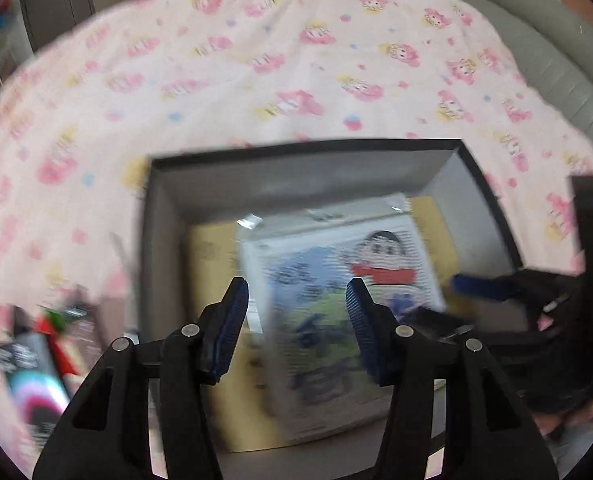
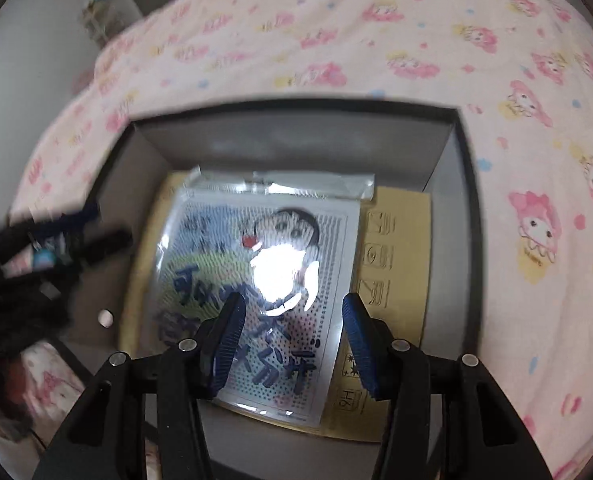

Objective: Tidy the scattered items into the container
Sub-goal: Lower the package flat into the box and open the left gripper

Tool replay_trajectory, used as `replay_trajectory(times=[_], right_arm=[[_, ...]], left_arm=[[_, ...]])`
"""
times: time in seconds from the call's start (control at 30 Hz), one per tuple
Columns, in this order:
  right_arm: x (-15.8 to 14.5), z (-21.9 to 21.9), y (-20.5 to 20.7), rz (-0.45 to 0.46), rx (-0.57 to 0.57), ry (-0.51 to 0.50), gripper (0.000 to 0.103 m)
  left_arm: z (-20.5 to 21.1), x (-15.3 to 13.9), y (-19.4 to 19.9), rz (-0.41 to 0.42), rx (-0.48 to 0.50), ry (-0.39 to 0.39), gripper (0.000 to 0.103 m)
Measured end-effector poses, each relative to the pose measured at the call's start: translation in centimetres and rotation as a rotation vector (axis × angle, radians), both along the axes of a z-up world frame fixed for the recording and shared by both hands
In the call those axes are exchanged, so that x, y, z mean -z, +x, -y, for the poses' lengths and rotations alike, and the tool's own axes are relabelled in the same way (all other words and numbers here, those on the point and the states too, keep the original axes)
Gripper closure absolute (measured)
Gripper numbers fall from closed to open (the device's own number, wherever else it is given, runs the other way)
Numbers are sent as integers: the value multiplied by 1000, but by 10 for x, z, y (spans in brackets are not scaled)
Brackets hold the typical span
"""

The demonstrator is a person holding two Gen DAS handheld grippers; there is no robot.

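Note:
A dark grey open box point(image 1: 164, 216) point(image 2: 462, 184) sits on a pink cartoon-print bedsheet. Inside it a plastic-wrapped cartoon picture pack point(image 1: 336, 280) point(image 2: 264, 280) lies flat on a tan cardboard sheet point(image 1: 212, 264) point(image 2: 396, 248). My left gripper point(image 1: 296, 304) is open and empty above the box's near side. My right gripper point(image 2: 290, 316) is open and empty above the pack; it also shows at the right in the left wrist view point(image 1: 476, 284). The left gripper shows blurred at the left in the right wrist view point(image 2: 56, 240).
Several loose items, including a dark tube and a red-green packet point(image 1: 44, 344), lie on the sheet left of the box. The pink bedsheet point(image 1: 256, 60) point(image 2: 536, 160) surrounds the box. A grey sofa edge point(image 1: 536, 40) runs at the far right.

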State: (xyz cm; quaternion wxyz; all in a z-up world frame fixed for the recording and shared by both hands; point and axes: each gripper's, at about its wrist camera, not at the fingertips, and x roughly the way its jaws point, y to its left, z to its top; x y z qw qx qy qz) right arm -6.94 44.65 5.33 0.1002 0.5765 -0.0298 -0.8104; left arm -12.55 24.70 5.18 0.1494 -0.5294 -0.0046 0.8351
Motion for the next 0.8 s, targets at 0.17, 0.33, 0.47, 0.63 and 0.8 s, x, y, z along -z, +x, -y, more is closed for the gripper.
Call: replay_trajectory(times=[0.17, 0.33, 0.47, 0.63, 0.8], right_arm=[[18, -13, 9, 18, 97, -16, 57], [26, -12, 13, 64, 85, -10, 57], [22, -9, 11, 85, 52, -122, 57], [8, -1, 17, 24, -2, -136, 58], [-4, -23, 43, -32, 58, 52, 58]], left_arm=[[-5, 26, 12, 68, 35, 19, 51], [3, 34, 15, 98, 50, 28, 51], [15, 36, 17, 110, 28, 67, 51], [28, 31, 21, 115, 18, 140, 54], [26, 28, 23, 118, 14, 123, 54]])
